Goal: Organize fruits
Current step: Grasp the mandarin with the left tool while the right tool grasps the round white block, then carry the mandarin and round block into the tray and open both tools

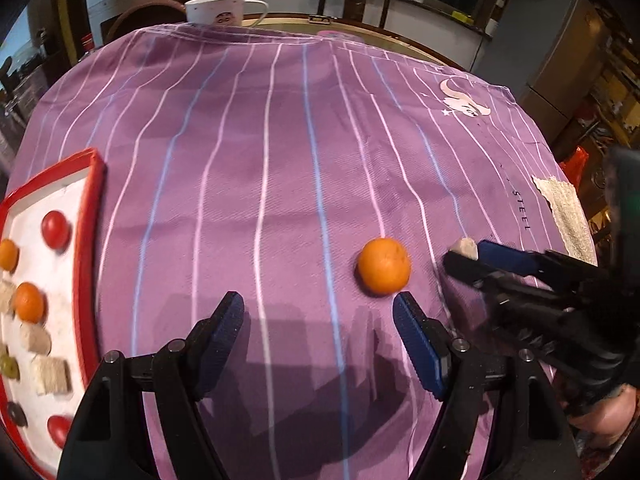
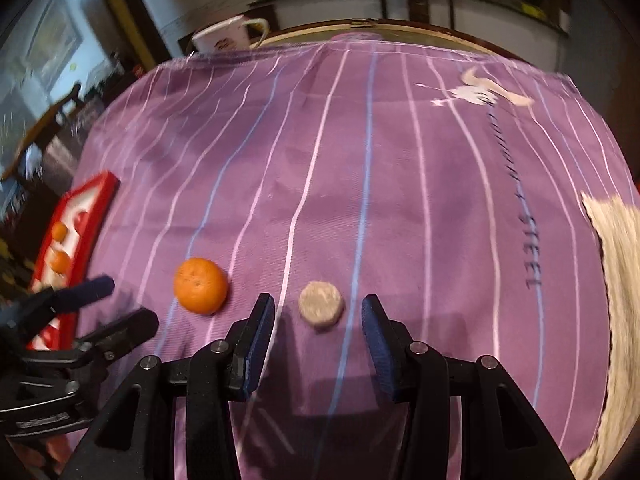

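An orange (image 1: 384,266) lies on the purple striped cloth, just ahead of my open left gripper (image 1: 320,314) and close to its right finger. It also shows in the right wrist view (image 2: 201,285). A round beige slice (image 2: 321,305) lies on the cloth just ahead of my open right gripper (image 2: 319,314), between its fingers; its edge shows in the left wrist view (image 1: 465,246). A red-rimmed white tray (image 1: 86,240) at the left holds small oranges, red fruits and beige pieces. The tray also appears in the right wrist view (image 2: 96,208).
A white mug (image 1: 218,9) stands at the far edge of the table, also seen in the right wrist view (image 2: 226,38). A beige towel (image 2: 618,280) lies at the right edge of the cloth (image 1: 280,140). The two grippers are close together.
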